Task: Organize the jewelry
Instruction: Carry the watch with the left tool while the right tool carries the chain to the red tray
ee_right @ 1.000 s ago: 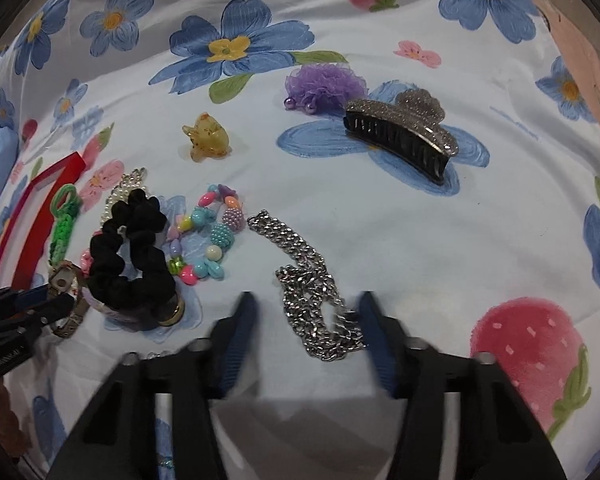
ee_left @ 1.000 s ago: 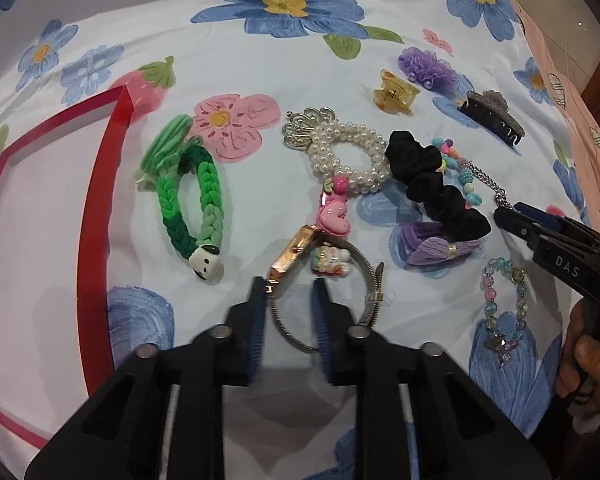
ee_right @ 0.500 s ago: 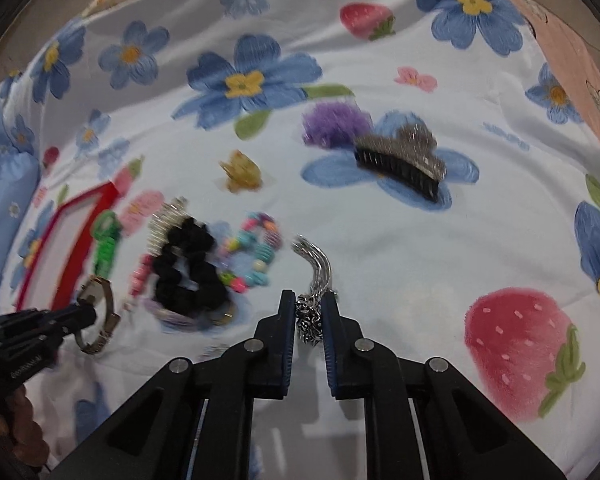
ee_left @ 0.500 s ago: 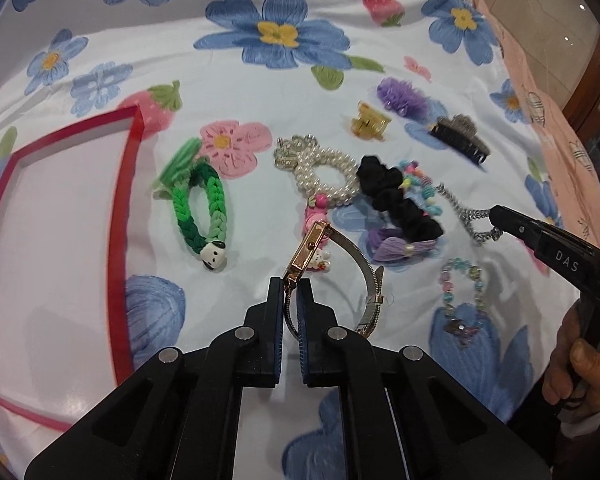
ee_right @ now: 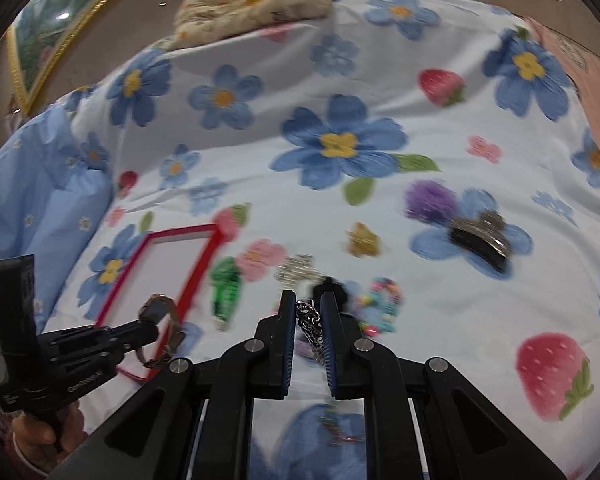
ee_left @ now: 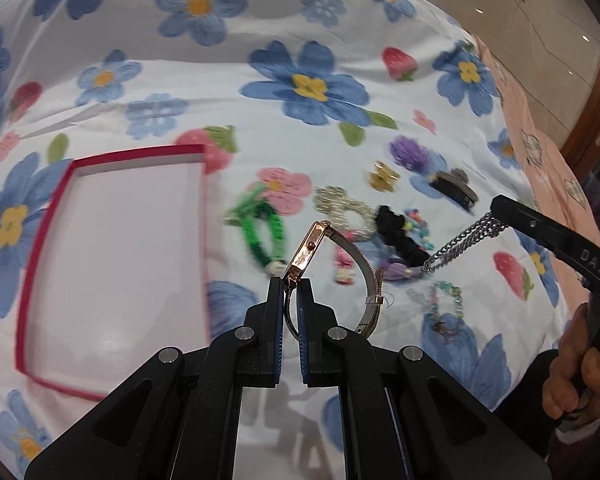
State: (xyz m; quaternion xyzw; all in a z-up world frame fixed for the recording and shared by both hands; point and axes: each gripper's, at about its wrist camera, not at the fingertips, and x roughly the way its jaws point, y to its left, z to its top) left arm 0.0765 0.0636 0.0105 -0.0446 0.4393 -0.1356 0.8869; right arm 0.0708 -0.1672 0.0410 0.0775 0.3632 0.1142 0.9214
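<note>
Carrying two pieces at once: left gripper (ee_left: 290, 280) pinches the watch (ee_left: 306, 250) by the strap next to the case, lifted clear of the cloth (ee_left: 220, 92), band loop hanging to the right; right gripper (ee_right: 306, 312) is clamped on the chain (ee_right: 309, 322), which dangles in a bunch below the pads. Tray (ee_left: 116, 248) sits to the left w/ nothing visible in it, near the watch, further from the chain. Rest of the pile, e.g. green band (ee_left: 262, 232) and black scrunchie (ee_left: 400, 236), lies on the cloth between. To do it well, I'd keep both grips firm, stay high enough that the chain doesn't snag the pile, get each piece fully inside the red rim, lower, then release; watch first, since it's closer.
</note>
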